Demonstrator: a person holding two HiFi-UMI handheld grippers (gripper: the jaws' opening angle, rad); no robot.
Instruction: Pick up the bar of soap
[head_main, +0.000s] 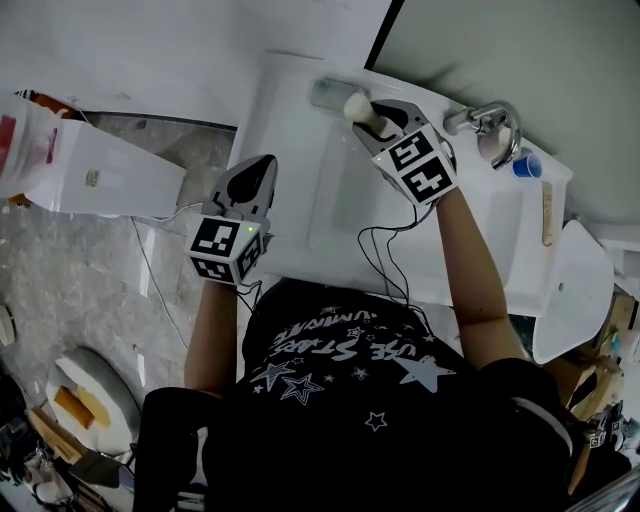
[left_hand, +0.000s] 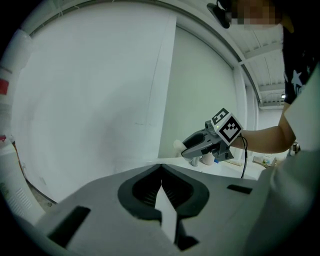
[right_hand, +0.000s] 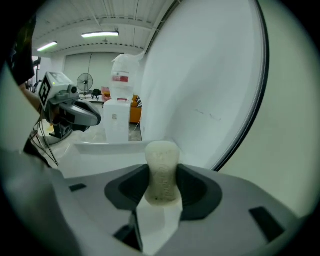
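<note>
Now my right tool (head_main: 368, 115) clamps a cream soap bar (right_hand: 161, 172).
Beside the white sink (head_main: 285, 130), my left tool (head_main: 262, 165) hangs closed, empty.

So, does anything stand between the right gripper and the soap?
Nothing visible does. The soap is already clamped between the jaws of the right gripper, near the back edge of the sink.

Chrome faucet (head_main: 487, 122) beside blue cup (head_main: 526, 166); white sink (head_main: 335, 205).

Bright, even light, ceiling strip lights (right_hand: 100, 34), soft shadows, fisheye-bent edges, dark corners
</note>
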